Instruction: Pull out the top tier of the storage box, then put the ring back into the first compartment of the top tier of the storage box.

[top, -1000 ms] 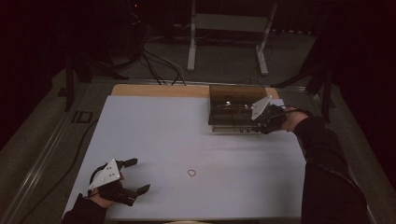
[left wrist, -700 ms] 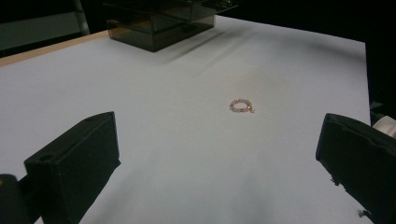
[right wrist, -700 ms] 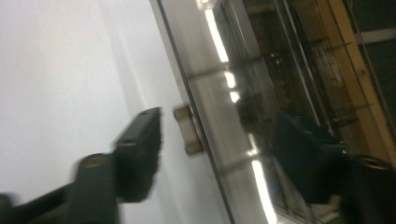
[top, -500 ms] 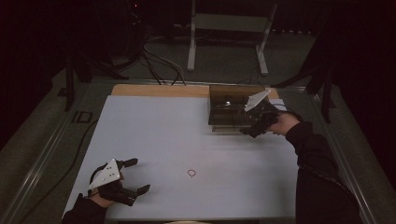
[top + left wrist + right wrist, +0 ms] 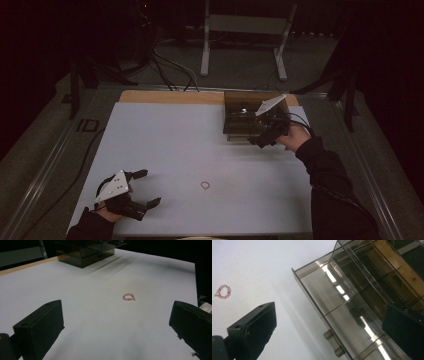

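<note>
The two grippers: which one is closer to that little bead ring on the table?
The left gripper, at the table's near left corner. The bead ring lies just ahead of its open jaws, while the right gripper is at the smoky drawer box across the table.

Wide bare stretch of white tabletop (image 5: 200, 145) between my two grippers; only the small pink beaded ring (image 5: 205, 185) lies mid-table. Smoked clear-plastic drawer box (image 5: 245, 117) blocks the far right corner, its pulled-out drawer (image 5: 332, 315) jutting toward me.
</note>
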